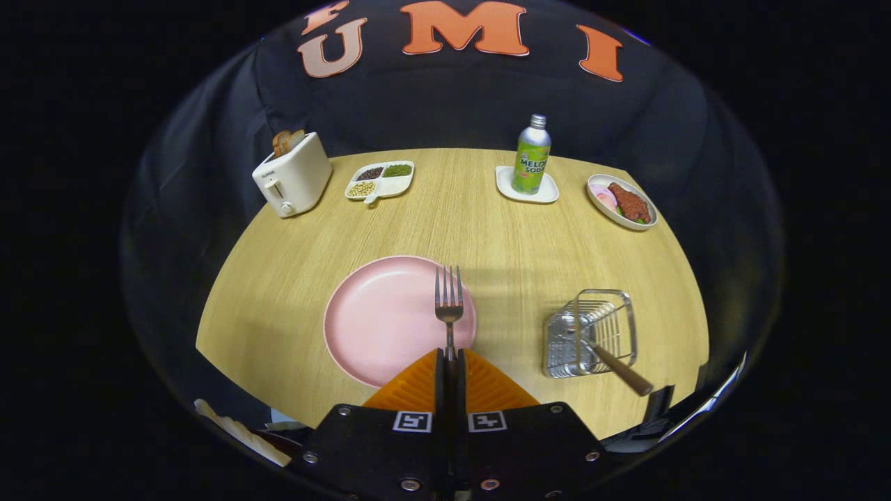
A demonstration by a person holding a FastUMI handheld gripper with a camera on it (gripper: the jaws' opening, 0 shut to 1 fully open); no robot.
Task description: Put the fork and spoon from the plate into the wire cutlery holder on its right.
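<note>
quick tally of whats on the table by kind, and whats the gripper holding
dishes: 4 (pink plate, divided tray, coaster dish, food bowl)
cutlery: 2 (fork clamped in gripper; wooden-handled piece in wire holder)
holder: 1
toaster: 1
soda bottle: 1
total: 9

Single fisheye view, riding on the gripper (450,356), looking forward and down along closed jaws at 6 o'clock. Raised above the near edge of the bench (487,229), facing the booth wall at 12 o'clock. Whole bench top covered, near edge to far edge.
</note>
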